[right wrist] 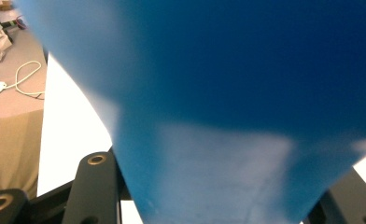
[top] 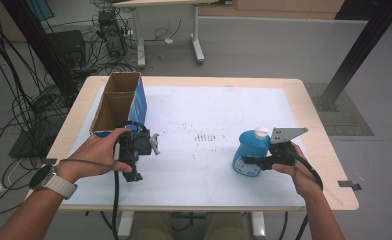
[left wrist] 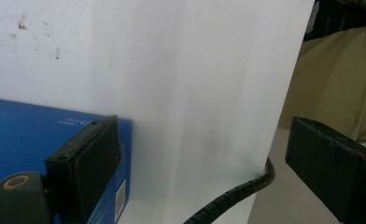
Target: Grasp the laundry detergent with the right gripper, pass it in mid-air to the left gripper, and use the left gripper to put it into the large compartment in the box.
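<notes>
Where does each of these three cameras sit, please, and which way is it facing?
High view: above the person's side, looking forward and down on the table; both forearms enter from below, the left gripper by the cardboard box, the right gripper shut on the blue bottle.
Left gripper view: rides on that gripper, facing the white tabletop past open jaws, the box's blue side beside one jaw.
Right gripper view: rides on that gripper, pressed close to the bottle.
Shared: the high and right gripper views both show the bottle.
</notes>
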{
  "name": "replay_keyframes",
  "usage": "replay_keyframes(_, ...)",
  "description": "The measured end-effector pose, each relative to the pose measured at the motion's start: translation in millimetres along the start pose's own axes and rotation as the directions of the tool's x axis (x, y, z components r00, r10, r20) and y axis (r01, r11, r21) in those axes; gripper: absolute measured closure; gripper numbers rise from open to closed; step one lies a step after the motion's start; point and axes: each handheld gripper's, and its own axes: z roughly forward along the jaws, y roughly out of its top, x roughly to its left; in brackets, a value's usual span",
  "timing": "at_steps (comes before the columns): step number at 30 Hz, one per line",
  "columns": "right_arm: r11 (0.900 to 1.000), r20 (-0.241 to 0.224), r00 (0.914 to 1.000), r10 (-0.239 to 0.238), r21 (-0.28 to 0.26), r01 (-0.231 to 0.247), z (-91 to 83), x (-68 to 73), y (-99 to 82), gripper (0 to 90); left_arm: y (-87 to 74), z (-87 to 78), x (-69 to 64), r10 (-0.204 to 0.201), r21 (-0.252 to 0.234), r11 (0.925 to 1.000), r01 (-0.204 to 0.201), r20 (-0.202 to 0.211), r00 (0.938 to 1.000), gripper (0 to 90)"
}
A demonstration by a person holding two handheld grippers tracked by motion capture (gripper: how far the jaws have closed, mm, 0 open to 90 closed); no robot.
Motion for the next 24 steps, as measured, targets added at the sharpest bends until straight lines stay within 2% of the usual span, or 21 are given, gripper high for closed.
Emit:
replay_keyframes(3,1.0000,0.002,1.0000,-0.001,-0.001,0.001,0.1,0.3,0.0,43.8,0.0,-1.0,0.5,-0.015,0.001,0.9999,0.015,0.007,0.9999,11.0)
replay_keyframes(16,1.0000,0.000,1.0000,-0.006,0.004,0.006,0.5,-0.3,1.8,44.1,1.3,-2.2,0.2,0.000,0.006,1.0000,0.000,-0.007,1.0000,10.8)
replay_keyframes(20,1.0000,0.000,1.0000,0.007,-0.001,-0.007,-0.1,-0.9,0.9,44.1,1.7,-5.8,0.2,0.001,0.008,1.0000,-0.001,-0.010,0.9999,10.8)
replay_keyframes(24,1.0000,-0.003,1.0000,-0.001,0.000,0.001,0.3,-0.3,4.4,44.2,4.1,-11.6,0.7,0.005,0.012,0.9999,-0.005,-0.016,0.9999,10.7)
